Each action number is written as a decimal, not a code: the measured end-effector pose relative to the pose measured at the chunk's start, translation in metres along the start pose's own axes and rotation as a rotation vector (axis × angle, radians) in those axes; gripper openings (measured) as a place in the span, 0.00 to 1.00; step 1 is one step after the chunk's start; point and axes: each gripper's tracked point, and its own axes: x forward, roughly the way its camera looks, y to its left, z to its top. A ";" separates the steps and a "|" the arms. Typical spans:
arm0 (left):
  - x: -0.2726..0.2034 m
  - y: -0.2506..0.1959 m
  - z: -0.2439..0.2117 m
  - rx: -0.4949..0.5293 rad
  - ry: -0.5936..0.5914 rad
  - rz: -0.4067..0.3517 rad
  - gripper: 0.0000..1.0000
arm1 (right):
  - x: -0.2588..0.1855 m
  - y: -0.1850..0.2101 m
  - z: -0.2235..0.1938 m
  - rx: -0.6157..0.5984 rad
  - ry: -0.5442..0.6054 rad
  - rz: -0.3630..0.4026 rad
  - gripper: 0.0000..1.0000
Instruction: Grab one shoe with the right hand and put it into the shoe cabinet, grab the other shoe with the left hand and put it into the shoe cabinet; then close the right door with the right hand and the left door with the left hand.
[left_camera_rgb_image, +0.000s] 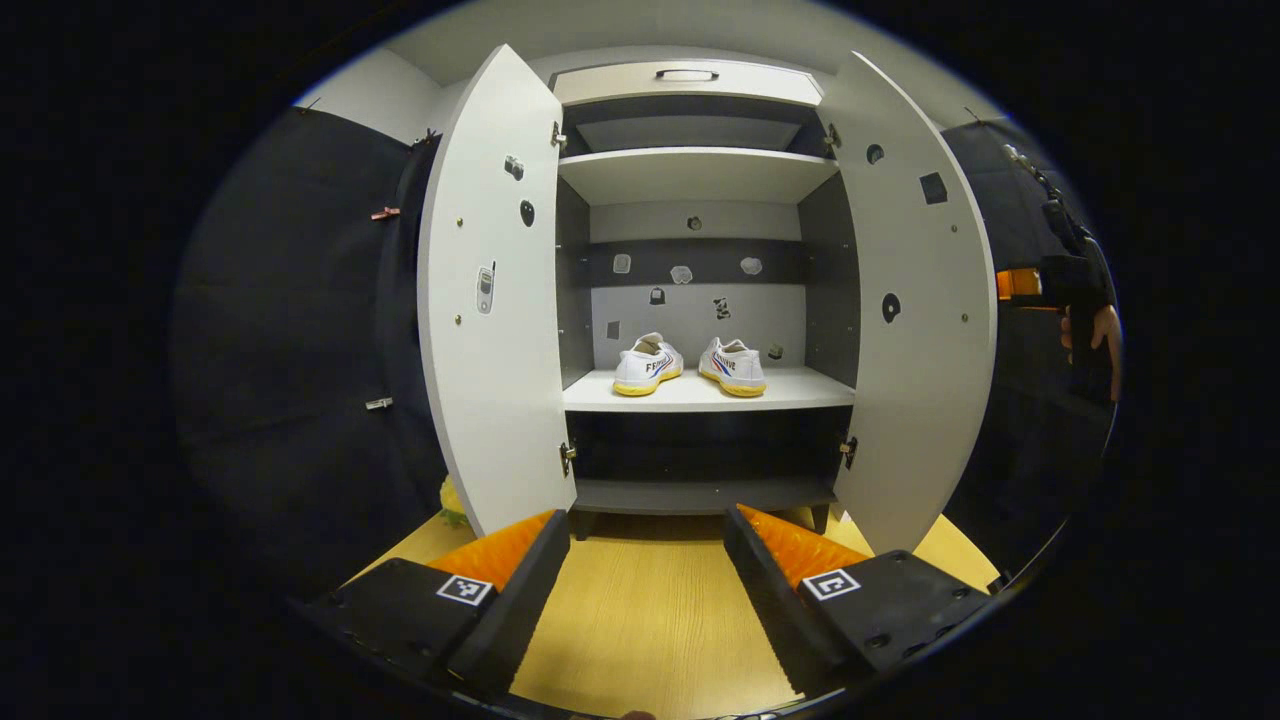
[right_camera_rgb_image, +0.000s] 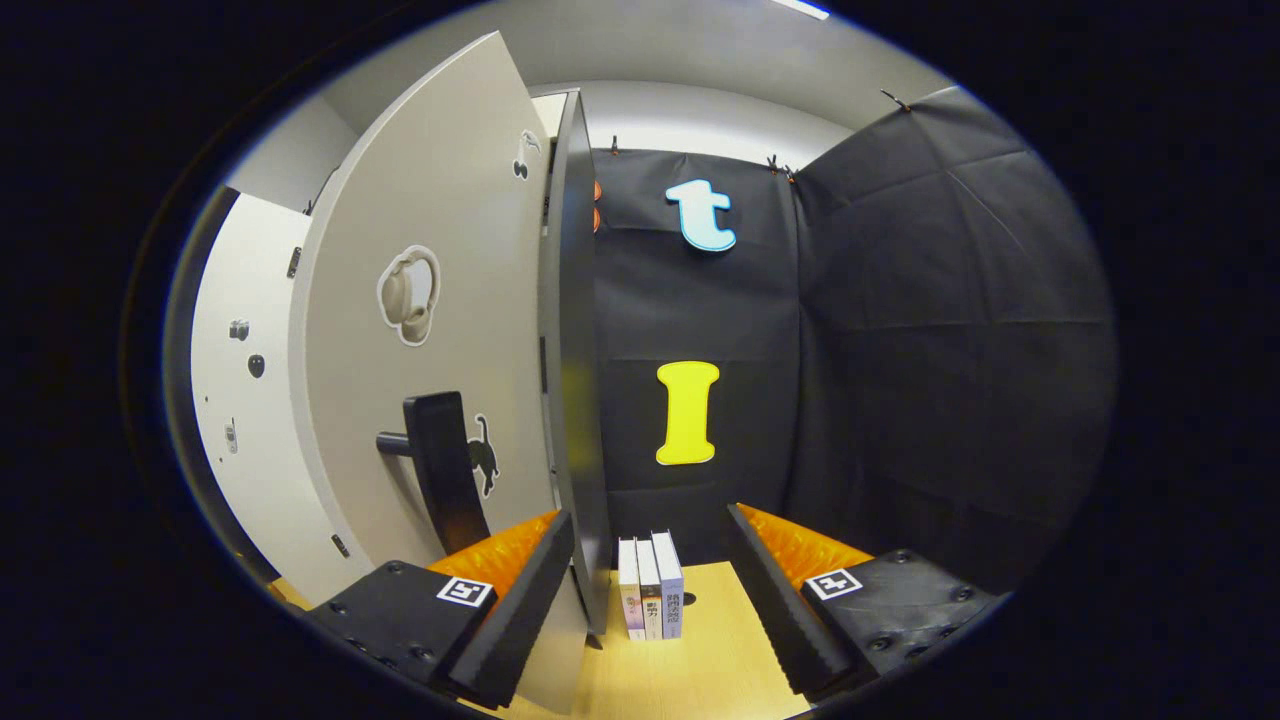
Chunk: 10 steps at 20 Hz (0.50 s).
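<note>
The left gripper (left_camera_rgb_image: 640, 560) is held with its jaws spread wide and nothing between them, low over the wooden floor (left_camera_rgb_image: 640, 620) in front of the shoe cabinet (left_camera_rgb_image: 690, 170). The right gripper (right_camera_rgb_image: 650, 565) is likewise seen wide apart and empty, close to the outer face of the right door (right_camera_rgb_image: 430, 330), its black handle (right_camera_rgb_image: 440, 470) just above the left finger, with three upright books (right_camera_rgb_image: 650, 590) beyond. Farther off, both shoes (left_camera_rgb_image: 648, 366) (left_camera_rgb_image: 733, 366) are found side by side on the middle shelf (left_camera_rgb_image: 700, 392), between the open left door (left_camera_rgb_image: 490, 300) and right door.
</note>
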 end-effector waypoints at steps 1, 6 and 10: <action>0.000 0.004 0.000 0.004 -0.002 -0.002 0.96 | -0.004 0.010 -0.002 0.006 0.007 0.008 0.98; -0.001 0.038 0.002 0.018 -0.013 0.007 0.96 | -0.007 0.046 -0.006 0.002 0.009 0.010 0.98; 0.001 0.069 -0.001 0.019 -0.010 0.032 0.97 | -0.002 0.083 -0.010 0.014 0.019 0.026 0.98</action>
